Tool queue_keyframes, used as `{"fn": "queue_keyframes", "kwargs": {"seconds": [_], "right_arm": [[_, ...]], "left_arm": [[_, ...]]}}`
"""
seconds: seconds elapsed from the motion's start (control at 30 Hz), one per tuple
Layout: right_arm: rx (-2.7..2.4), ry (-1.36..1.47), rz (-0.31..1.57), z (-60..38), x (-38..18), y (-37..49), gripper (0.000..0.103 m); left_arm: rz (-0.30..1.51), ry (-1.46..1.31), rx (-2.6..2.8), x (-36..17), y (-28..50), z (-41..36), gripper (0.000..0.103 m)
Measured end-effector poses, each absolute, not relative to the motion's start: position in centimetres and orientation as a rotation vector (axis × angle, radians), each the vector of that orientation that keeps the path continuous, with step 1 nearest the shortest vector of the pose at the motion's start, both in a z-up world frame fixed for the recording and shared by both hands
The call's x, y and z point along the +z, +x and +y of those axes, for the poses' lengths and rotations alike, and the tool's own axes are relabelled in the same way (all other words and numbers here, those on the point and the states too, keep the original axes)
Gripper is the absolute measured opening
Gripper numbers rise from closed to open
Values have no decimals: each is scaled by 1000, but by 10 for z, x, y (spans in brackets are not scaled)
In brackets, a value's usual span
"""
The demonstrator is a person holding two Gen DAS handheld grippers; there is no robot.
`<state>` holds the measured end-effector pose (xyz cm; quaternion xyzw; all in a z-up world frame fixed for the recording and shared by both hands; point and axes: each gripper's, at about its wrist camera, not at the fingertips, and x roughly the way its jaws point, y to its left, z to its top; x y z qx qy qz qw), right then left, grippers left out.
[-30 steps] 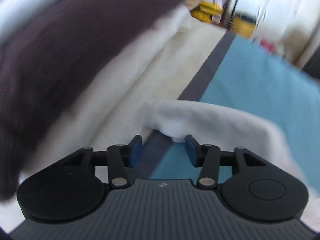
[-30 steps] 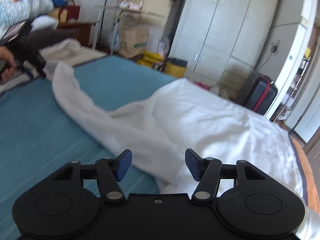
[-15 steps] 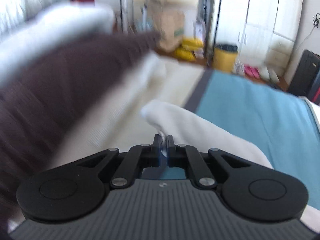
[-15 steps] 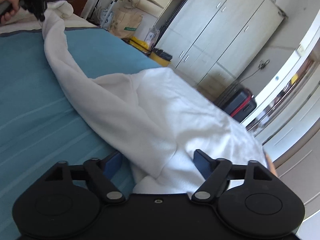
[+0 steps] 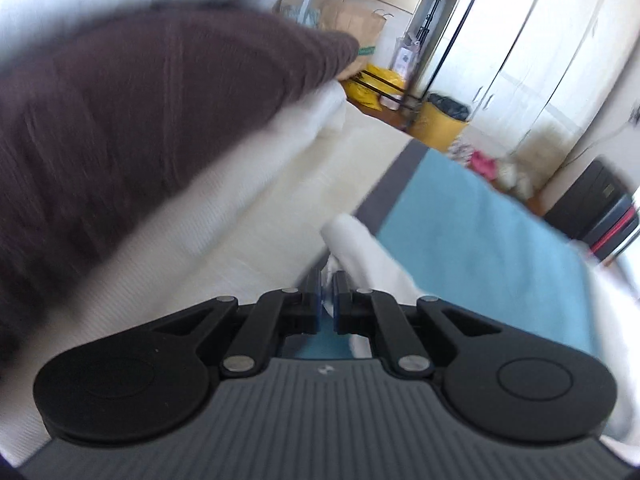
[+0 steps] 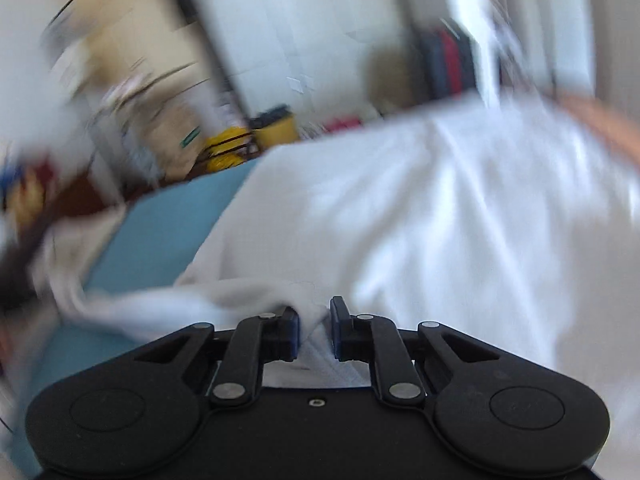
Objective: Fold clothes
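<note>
A white garment (image 6: 440,208) lies spread over a blue bed cover (image 6: 160,232). One long end of the white garment (image 5: 360,240) runs up to my left gripper (image 5: 326,280), which is shut on its tip just above the blue cover (image 5: 480,240). My right gripper (image 6: 315,312) sits at the garment's near edge. Its jaws are closing, with a bunched fold of the white cloth pinched between the blue pads. The right wrist view is blurred by motion.
A dark brown cushion (image 5: 140,120) and a cream sheet (image 5: 260,208) lie left of the left gripper. Beyond the bed stand a yellow bin (image 5: 440,124), white wardrobes (image 5: 540,60) and a dark suitcase (image 5: 592,216).
The left jaws closed on the garment's end and have since tilted and shifted slightly. The right gripper slid to the garment's edge, rolled, and its wide jaws narrowed onto a fold.
</note>
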<state>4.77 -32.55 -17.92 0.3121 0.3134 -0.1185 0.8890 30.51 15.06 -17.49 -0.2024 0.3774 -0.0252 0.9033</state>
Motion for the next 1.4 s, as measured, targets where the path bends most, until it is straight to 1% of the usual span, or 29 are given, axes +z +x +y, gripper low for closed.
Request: {"fn": "queue_keyframes", "kwargs": {"seconds": [0.03,0.1,0.27,0.3,0.37,0.4,0.47,0.53,0.73,0.77,0.8,0.83,0.87,0.9,0.93,1.0,1.07,1.17,1.3,1.4], "right_arm": [[-270,788,643,-338,-187,42,15],[-257,918,612,-347,-192,30,15],[-266,751,654,-328,-186,35,15],[-267,725,658,-325,-185,36,15],[-262,699,658,-324,-186,38,15],[-258,699,657,-327,-187,39,15],[-262,730,648,-333,-188,40,15],[-270,762,639,-337,-188,40,15],[-280,650,654,-323,-183,45,15],[-278,646,654,-323,-183,45,15],[-277,642,654,-323,-184,45,15],[-274,639,653,-324,-184,45,15],[-271,641,653,-325,-184,45,15],[-266,641,653,-326,-184,45,15],[-261,635,653,-326,-185,46,15],[-252,588,649,-323,-185,47,15],[-235,501,631,-316,-183,48,16],[-148,324,568,-287,-165,48,16],[67,203,533,-248,-138,41,16],[293,147,663,-222,-145,37,19]], "left_arm": [[788,-434,-62,-177,305,150,5],[805,-456,-80,-182,304,149,5],[832,-432,-86,-186,303,139,6],[831,-437,-88,-185,302,138,8],[828,-460,-105,-182,300,138,21],[827,-474,-116,-181,299,138,25],[837,-500,-151,-179,296,136,36],[859,-477,-179,-176,293,129,42],[888,-349,-185,-177,302,97,44],[898,-337,-192,-180,306,93,40],[913,-327,-204,-184,309,90,39],[928,-320,-201,-186,309,88,27],[938,-314,-194,-188,309,87,13],[935,-310,-190,-190,310,86,6],[919,-309,-184,-190,310,87,1],[859,-304,-162,-184,307,88,1],[764,-264,-122,-166,296,89,1],[594,-237,-43,-125,268,102,1],[366,-219,65,-69,220,131,1],[283,-226,122,-49,181,161,1]]}}
